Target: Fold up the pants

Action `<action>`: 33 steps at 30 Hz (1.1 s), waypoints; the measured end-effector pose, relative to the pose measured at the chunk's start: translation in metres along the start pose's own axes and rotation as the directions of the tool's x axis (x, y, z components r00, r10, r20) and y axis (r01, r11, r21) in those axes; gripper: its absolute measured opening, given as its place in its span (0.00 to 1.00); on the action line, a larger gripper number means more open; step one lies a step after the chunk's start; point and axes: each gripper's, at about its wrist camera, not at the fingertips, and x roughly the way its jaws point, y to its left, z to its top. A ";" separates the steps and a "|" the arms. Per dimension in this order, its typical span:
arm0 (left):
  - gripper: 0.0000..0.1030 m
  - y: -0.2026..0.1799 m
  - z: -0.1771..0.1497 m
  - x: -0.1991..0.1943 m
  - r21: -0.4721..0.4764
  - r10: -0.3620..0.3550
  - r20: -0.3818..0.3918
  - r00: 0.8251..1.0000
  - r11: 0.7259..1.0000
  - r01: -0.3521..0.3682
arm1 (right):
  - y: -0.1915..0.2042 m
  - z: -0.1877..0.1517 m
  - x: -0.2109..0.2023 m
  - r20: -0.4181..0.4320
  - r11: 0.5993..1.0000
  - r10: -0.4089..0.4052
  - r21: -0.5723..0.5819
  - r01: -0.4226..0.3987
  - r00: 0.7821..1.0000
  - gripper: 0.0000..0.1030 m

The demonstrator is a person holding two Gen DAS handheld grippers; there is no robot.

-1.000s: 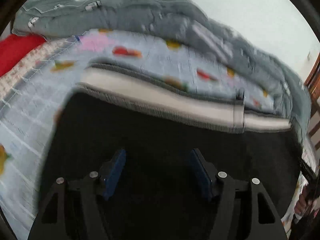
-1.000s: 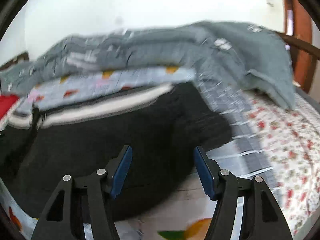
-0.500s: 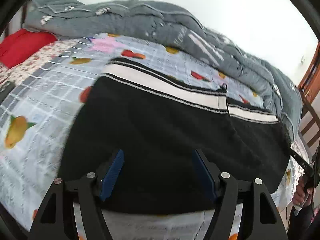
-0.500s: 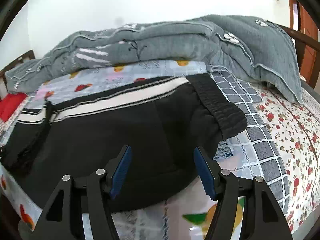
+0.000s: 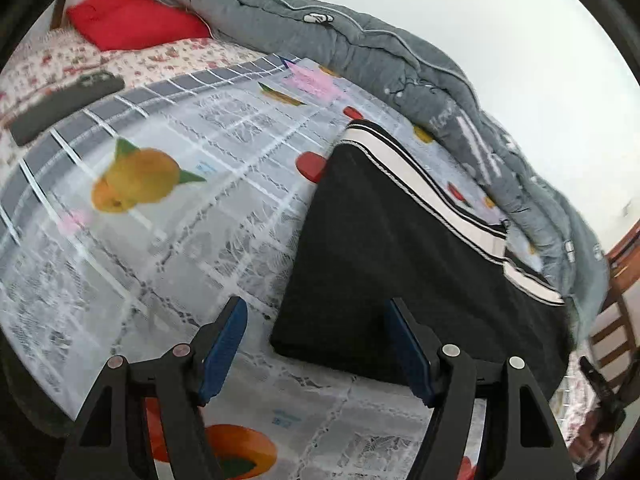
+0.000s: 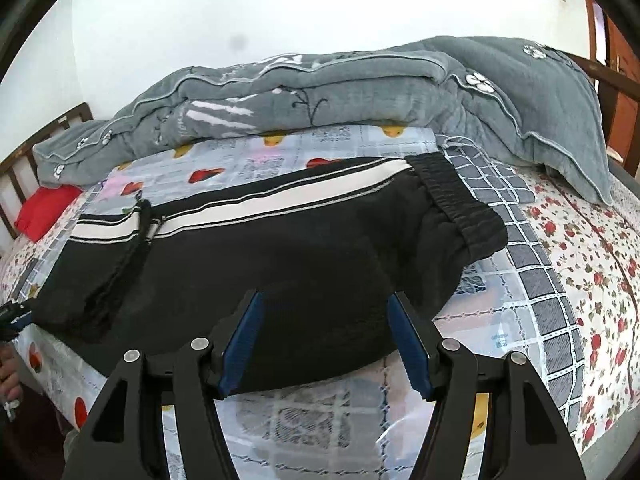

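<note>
The black pants (image 5: pixel 392 264) with a white side stripe (image 5: pixel 432 192) lie folded in half on the bed. My left gripper (image 5: pixel 316 344) is open and empty, above the near left corner of the fold. In the right wrist view the pants (image 6: pixel 280 256) fill the middle, with the elastic waistband (image 6: pixel 460 204) at the right and the cuffs lying at the left. My right gripper (image 6: pixel 324 340) is open and empty, over the near edge of the pants.
A grey quilt (image 6: pixel 320 88) is bunched along the far side of the bed. A red pillow (image 5: pixel 132 16) and a dark flat object (image 5: pixel 60 100) lie at the left. The fruit-print sheet (image 5: pixel 160 208) covers the bed. A wooden chair (image 5: pixel 616 320) stands at the right.
Both grippers have pulled back from the pants. The left one swung left, so the pants' left edge and more sheet now show. The pants have stayed flat.
</note>
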 end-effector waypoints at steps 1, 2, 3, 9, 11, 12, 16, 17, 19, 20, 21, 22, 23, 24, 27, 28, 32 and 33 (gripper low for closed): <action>0.67 0.000 -0.002 0.000 0.006 -0.013 0.009 1.000 1.000 0.013 | 0.002 -0.001 -0.001 -0.002 1.000 0.001 -0.004 -0.001 1.000 0.62; 0.67 -0.001 -0.002 0.000 0.008 -0.037 0.011 0.999 0.999 0.037 | 0.006 -0.002 -0.001 -0.005 1.000 -0.001 -0.011 0.001 1.000 0.62; 0.68 -0.001 -0.002 0.001 0.004 -0.071 0.008 0.997 0.997 0.071 | 0.008 -0.002 -0.002 -0.007 1.000 -0.004 -0.016 0.004 1.000 0.62; 0.72 0.000 0.006 0.016 -0.054 -0.155 -0.002 0.988 0.987 0.154 | 0.017 -0.007 -0.001 -0.031 1.000 -0.015 -0.025 0.014 0.999 0.62; 0.72 -0.001 0.010 0.020 -0.059 -0.167 -0.003 0.986 0.984 0.166 | 0.017 -0.009 -0.001 -0.038 1.000 -0.015 -0.021 0.014 0.999 0.62; 0.72 0.000 0.011 0.022 -0.062 -0.172 -0.002 0.985 0.983 0.171 | 0.016 -0.010 -0.001 -0.041 1.000 -0.013 -0.017 0.013 0.999 0.62; 0.72 0.005 0.020 0.030 -0.087 -0.194 0.008 0.981 0.977 0.194 | 0.015 -0.015 0.002 -0.059 1.000 -0.019 -0.013 0.018 0.998 0.62; 0.72 0.005 0.023 0.032 -0.093 -0.196 0.007 0.981 0.976 0.196 | 0.016 -0.015 0.004 -0.064 1.000 -0.020 -0.012 0.020 0.998 0.62; 0.72 0.005 0.025 0.034 -0.088 -0.192 -0.003 0.981 0.978 0.191 | 0.016 -0.016 0.007 -0.074 1.000 -0.019 -0.007 0.019 0.997 0.62; 0.72 0.003 0.024 0.034 -0.073 -0.187 -0.010 0.982 0.980 0.185 | 0.017 -0.017 0.008 -0.078 1.000 -0.016 -0.001 0.016 0.997 0.62; 0.72 0.001 0.023 0.034 -0.056 -0.183 -0.018 0.983 0.982 0.182 | 0.017 -0.017 0.009 -0.080 1.000 -0.012 0.003 0.013 0.997 0.62; 0.72 -0.001 0.019 0.032 -0.034 -0.185 -0.028 0.982 0.982 0.184 | 0.018 -0.018 0.010 -0.083 1.000 -0.007 0.007 0.007 0.997 0.62; 0.72 -0.003 0.016 0.031 -0.021 -0.182 -0.029 0.983 0.983 0.182 | 0.018 -0.019 0.011 -0.085 1.000 -0.002 0.011 0.003 0.996 0.62; 0.72 -0.003 0.013 0.028 -0.007 -0.179 -0.028 0.983 0.984 0.179 | 0.019 -0.020 0.013 -0.088 1.000 0.003 0.012 -0.002 0.996 0.62; 0.72 -0.002 0.004 0.022 0.010 -0.179 -0.020 0.984 0.984 0.179 | 0.023 -0.023 0.017 -0.096 1.000 0.011 0.007 -0.010 0.995 0.62; 0.72 -0.001 0.003 0.021 0.007 -0.180 -0.018 0.983 0.984 0.181 | 0.025 -0.023 0.019 -0.100 1.000 0.014 0.004 -0.013 0.995 0.62; 0.72 0.001 0.004 0.022 -0.016 -0.180 -0.020 0.983 0.984 0.180 | 0.030 -0.024 0.024 -0.114 1.000 0.020 -0.004 -0.020 0.993 0.62; 0.72 0.001 0.005 0.022 -0.020 -0.179 -0.019 0.984 0.984 0.179 | 0.031 -0.024 0.023 -0.114 1.000 0.021 -0.004 -0.022 0.993 0.62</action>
